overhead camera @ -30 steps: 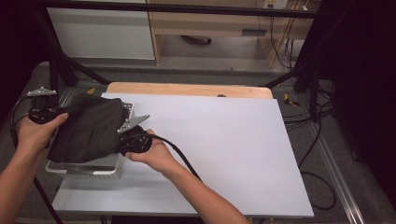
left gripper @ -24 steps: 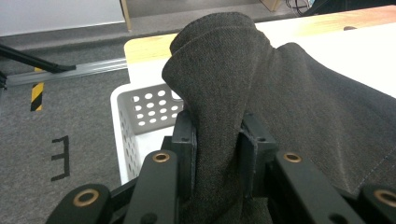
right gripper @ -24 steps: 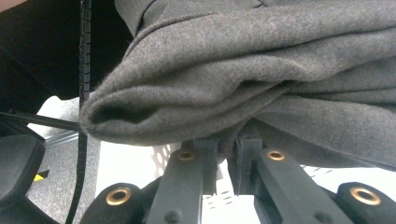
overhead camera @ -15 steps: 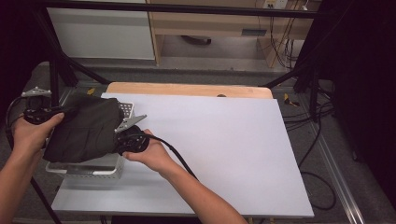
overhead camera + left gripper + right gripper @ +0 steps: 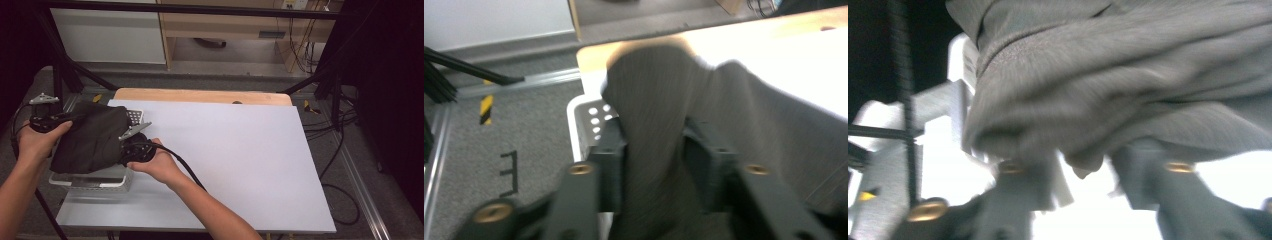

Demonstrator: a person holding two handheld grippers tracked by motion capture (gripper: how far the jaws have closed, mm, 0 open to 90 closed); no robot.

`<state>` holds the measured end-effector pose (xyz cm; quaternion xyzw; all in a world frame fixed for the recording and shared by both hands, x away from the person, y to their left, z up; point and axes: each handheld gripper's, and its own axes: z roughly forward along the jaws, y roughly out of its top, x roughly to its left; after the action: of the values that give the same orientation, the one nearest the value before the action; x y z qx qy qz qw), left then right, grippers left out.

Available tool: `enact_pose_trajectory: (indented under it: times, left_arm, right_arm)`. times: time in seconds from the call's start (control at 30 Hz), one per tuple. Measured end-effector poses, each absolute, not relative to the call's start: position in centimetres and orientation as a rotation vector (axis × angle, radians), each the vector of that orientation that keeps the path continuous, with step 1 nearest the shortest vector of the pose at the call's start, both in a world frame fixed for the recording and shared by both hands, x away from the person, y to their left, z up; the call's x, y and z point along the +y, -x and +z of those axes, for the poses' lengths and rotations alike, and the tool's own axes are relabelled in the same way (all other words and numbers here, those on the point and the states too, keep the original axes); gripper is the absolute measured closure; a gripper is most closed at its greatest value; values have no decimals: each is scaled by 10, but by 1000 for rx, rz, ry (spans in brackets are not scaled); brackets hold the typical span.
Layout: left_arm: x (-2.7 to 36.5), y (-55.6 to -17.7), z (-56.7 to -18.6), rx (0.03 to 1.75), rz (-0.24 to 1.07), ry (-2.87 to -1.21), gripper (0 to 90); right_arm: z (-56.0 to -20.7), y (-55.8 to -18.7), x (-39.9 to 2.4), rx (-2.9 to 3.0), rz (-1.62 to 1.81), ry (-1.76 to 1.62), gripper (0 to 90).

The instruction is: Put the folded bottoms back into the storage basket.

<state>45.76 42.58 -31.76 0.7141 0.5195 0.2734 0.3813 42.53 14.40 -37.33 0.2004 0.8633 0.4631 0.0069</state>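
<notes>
A: Entry, high view. The dark garment (image 5: 92,140) lay draped over the white perforated basket (image 5: 95,179) at the near-left corner of the white table (image 5: 240,165). I had the left gripper (image 5: 52,121) at the cloth's far-left edge and the right gripper (image 5: 131,147) at its right edge, a hand on each.

B: Jaw state on the left?

A: In the left gripper view I logged the jaws as part open, having just been opening. A fold of the garment (image 5: 659,145) ran up between them. The left pad (image 5: 613,155) lay against the cloth; whether the right pad still pressed on it I couldn't tell, as the frame was blurred. The basket's holed wall (image 5: 591,120) sat just behind the fold.

B: And the right?

A: Same note: part open, just been opening. In the right gripper view the garment (image 5: 1128,80) hung bunched above and across the jaw tips, with a small lobe of cloth (image 5: 1085,165) sagging into the gap. I saw bright space either side of that lobe, so I recorded no grip there.

B: Garment lifted?

A: It rested on the basket, spilling over its left rim.
</notes>
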Motion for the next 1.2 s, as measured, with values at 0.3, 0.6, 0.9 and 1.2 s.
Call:
enact_pose_trajectory:
  times: [0.3,0.6,0.9,1.2]
  left_arm:
    - [405,-432,-299,1252,738,-1831,404]
    - [376,-408,-288,1183,749,-1843,277]
    - [349,-389,-297,1157,768,-1833,185]
    - [327,-374,-309,1123,751,-1825,133]
  right_arm:
    - [-338,-408,104,2600,1459,-578,374]
    - [-331,-412,73,2548,1490,-661,268]
    - [-326,-417,58,2529,1485,-710,143]
    - [-318,-420,46,2483,1522,-746,72]
